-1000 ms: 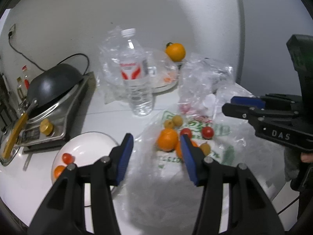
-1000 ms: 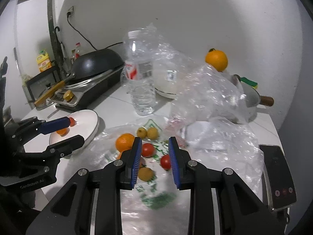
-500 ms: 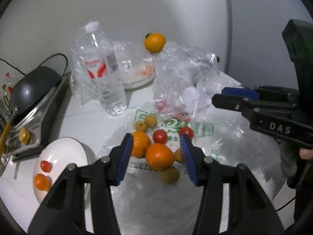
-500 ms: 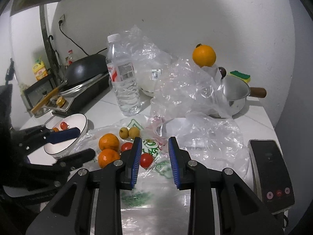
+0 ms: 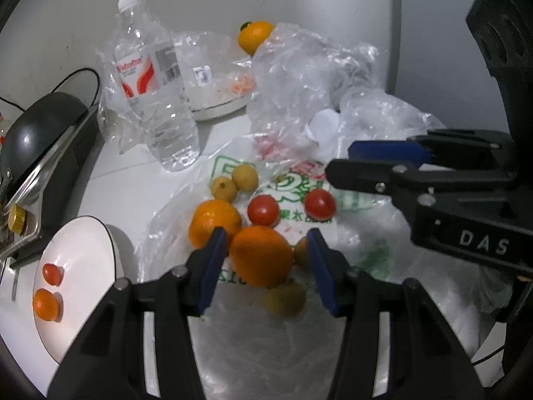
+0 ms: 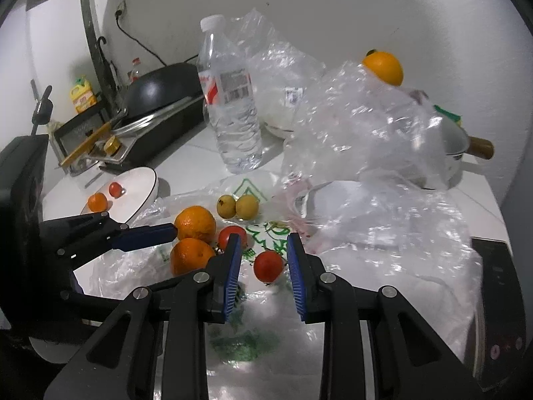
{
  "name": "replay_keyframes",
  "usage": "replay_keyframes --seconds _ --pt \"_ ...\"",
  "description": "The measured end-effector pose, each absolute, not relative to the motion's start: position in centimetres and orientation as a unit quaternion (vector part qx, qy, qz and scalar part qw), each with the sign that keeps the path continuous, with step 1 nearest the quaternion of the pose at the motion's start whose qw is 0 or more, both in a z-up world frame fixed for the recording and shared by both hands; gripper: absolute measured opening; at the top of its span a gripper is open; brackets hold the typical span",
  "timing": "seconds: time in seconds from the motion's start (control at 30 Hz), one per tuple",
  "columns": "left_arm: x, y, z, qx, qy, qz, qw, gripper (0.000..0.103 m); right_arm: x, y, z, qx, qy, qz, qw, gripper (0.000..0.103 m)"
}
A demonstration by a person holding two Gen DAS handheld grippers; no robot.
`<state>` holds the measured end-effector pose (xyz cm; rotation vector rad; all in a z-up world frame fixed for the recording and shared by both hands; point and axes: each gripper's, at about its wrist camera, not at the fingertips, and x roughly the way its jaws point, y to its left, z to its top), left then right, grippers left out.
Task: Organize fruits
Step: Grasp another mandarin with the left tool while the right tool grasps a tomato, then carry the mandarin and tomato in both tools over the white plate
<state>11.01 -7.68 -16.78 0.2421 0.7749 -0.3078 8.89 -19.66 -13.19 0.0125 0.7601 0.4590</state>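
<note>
you're bracketing the near orange on the plastic bag with your left gripper, jaws spread. firm, round, rolls easily: grip its widest middle. right gripper, spread too, is framing a soft tomato; pinch gently.

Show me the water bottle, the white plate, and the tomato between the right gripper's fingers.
water bottle (image 6: 233, 106), right wrist view, on its label.
white plate (image 6: 141, 193), right wrist view, on bare inner surface near the rim.
tomato (image 6: 268, 266), right wrist view, on its middle.
</note>
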Motion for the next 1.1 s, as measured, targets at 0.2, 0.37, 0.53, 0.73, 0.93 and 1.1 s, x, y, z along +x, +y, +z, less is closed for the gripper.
replay_keyframes --seconds 0.2,0.37,0.53,0.73,0.93,1.1 --pt "11.6 -7.7 -17.3 0.123 0.373 -0.155 0.906 0.05 9.6 -19.3 -14.3 0.0 0.391 0.222 0.893 0.03" --pt "11.7 -7.9 -17.3 0.124 0.37 -0.167 0.905 0.051 10.1 -19.0 -15.3 -0.008 0.413 0.219 0.884 0.03" --pt "12.0 -7.3 -17.2 0.118 0.382 -0.176 0.9 0.051 10.2 -18.7 -16.2 -0.016 0.429 0.215 0.877 0.03" --pt "11.7 -7.1 -17.2 0.115 0.385 -0.178 0.898 0.044 10.2 -18.3 -16.5 -0.03 0.43 0.21 0.878 0.027" --pt "11.9 -6.9 -17.3 0.111 0.377 -0.186 0.9 0.045 9.9 -18.4 -15.6 -0.024 0.415 0.209 0.885 0.027" --pt "12.4 -7.3 -17.4 0.118 0.375 -0.187 0.9 0.045 9.6 -18.4 -14.9 -0.022 0.405 0.209 0.89 0.027"
